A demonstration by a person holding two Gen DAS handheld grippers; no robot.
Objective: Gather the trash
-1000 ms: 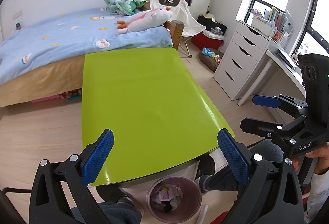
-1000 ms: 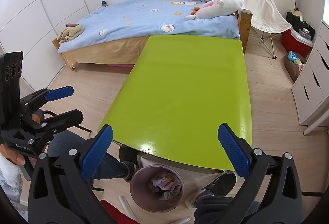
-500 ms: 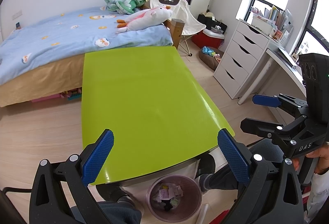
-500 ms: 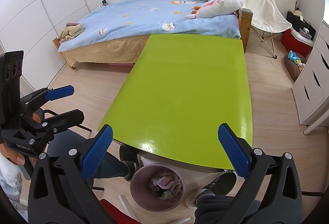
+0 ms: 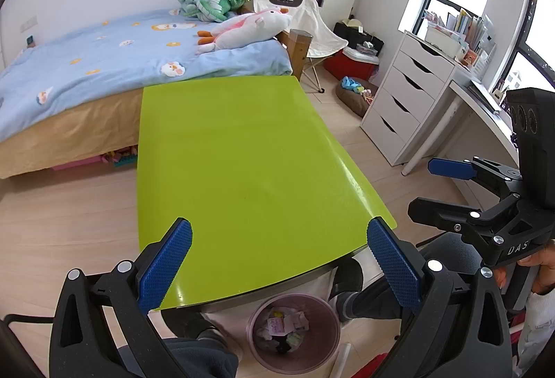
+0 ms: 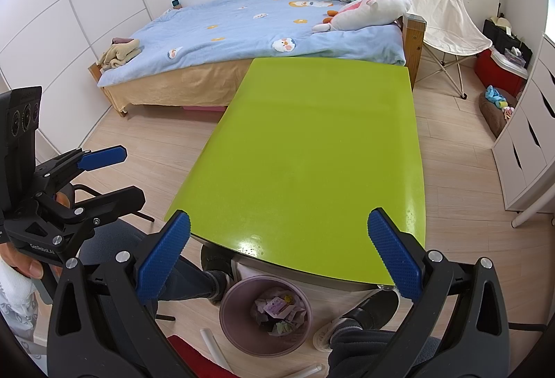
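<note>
A pinkish trash bin (image 5: 322, 315) holding crumpled paper scraps (image 5: 282, 329) stands on the floor under the near edge of a lime-green table (image 5: 242, 162); it also shows in the right wrist view (image 6: 242, 301). My left gripper (image 5: 277, 263) is open and empty above the table's near edge. My right gripper (image 6: 277, 256) is open and empty too, and appears at the right of the left wrist view (image 5: 447, 190). The left gripper shows at the left of the right wrist view (image 6: 114, 176). The tabletop is bare.
A bed with a blue cover (image 5: 104, 58) and plush toys stands beyond the table. A white drawer unit (image 5: 402, 100) and desk are at the right, a folding chair (image 6: 440, 13) behind. The person's legs and shoes (image 6: 360, 312) flank the bin.
Both views have crept slightly, so the table and bed sit a touch higher in frame. Both grippers stay open and empty.
</note>
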